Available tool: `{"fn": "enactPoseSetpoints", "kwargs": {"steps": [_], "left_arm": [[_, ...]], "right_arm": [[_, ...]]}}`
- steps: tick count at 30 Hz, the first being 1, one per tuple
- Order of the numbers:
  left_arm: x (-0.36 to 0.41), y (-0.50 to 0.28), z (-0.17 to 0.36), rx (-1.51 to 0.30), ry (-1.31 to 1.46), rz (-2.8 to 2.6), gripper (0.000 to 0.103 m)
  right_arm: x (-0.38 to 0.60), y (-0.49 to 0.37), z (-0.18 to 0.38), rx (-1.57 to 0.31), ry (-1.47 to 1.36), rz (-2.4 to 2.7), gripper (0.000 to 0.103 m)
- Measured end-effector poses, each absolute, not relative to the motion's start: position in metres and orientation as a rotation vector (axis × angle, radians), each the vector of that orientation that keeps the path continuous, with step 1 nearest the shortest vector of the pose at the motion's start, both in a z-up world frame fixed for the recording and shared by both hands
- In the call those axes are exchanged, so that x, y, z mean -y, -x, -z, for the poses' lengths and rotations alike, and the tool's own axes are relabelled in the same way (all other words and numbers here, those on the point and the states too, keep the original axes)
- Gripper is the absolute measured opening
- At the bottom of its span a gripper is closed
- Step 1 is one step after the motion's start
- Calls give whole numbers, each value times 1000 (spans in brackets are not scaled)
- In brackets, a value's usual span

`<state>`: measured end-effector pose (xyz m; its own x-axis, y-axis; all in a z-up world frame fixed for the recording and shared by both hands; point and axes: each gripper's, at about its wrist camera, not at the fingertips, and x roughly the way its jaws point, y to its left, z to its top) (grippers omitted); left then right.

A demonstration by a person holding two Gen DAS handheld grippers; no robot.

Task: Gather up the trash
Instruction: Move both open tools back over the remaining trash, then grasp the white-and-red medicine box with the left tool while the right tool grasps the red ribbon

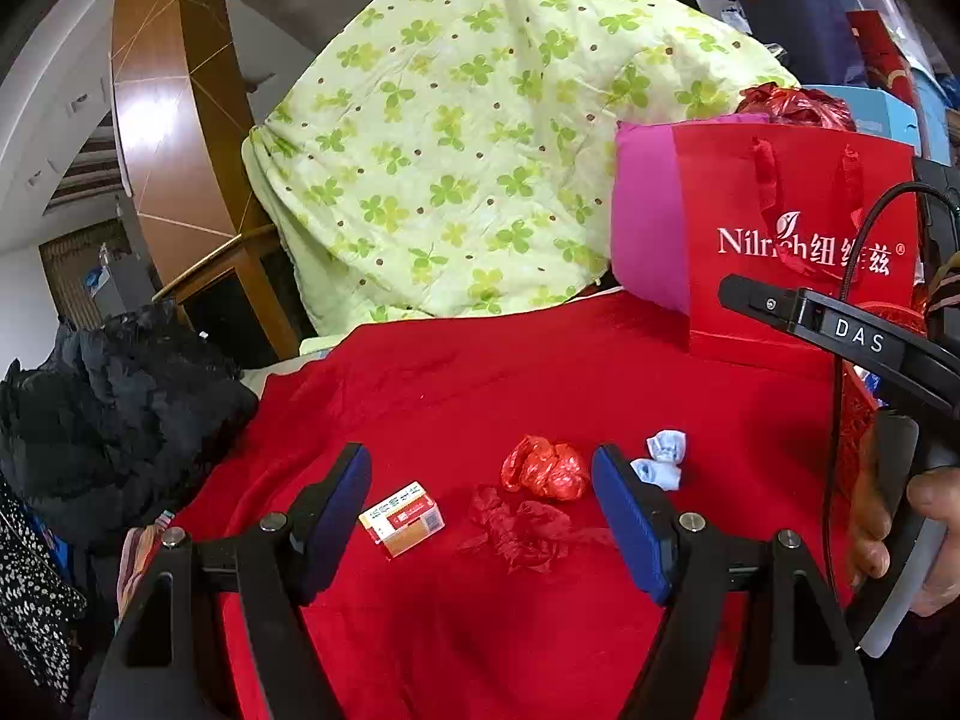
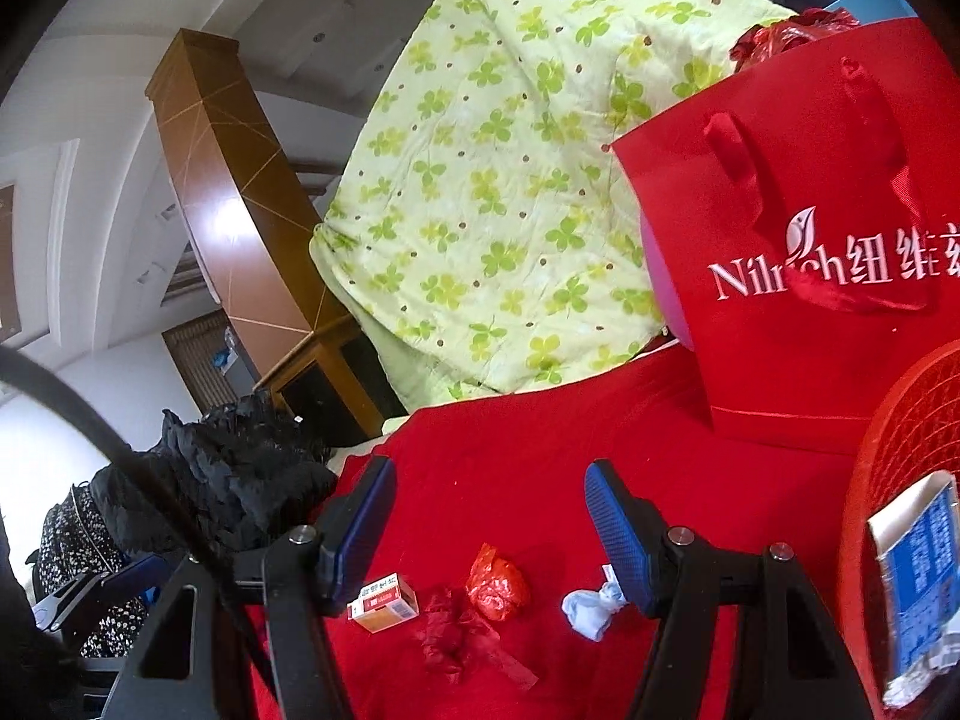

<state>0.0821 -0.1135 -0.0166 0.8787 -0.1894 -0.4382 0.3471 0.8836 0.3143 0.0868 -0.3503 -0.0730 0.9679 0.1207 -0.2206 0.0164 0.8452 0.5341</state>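
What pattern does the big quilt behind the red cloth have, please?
Pale green quilt with green clover leaves and small brown dots; clearest in the left wrist view.

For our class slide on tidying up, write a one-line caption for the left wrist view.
Open left gripper above small box, crumpled red wrappers and pale blue wad on red cloth.

A cluttered home: clover-print quilt (image 1: 480, 138), heaped clothes (image 1: 114, 408), wooden stair rail (image 1: 228, 246).

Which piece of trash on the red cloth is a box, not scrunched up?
The small orange-and-white carton, leftmost of the four. The shiny red wrapper, dark red crumpled plastic and pale blue wad are all scrunched.
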Motion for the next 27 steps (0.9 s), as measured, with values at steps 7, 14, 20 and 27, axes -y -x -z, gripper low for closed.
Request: {"fn": "enactPoseSetpoints", "kwargs": {"steps": [7, 14, 20, 27], "left_arm": [[98, -98, 33, -453, -372, 266, 77], [47, -136, 70, -568, -304, 184, 77], [-12, -173, 107, -686, -235, 81, 77], [-39, -200, 132, -754, -169, 62, 76]], "right_arm": [[338, -101, 80, -289, -561, -68, 69], [322, -127, 96, -402, -550, -68, 69], [311, -152, 117, -508, -569, -92, 68], [279, -186, 149, -677, -550, -180, 66]]}}
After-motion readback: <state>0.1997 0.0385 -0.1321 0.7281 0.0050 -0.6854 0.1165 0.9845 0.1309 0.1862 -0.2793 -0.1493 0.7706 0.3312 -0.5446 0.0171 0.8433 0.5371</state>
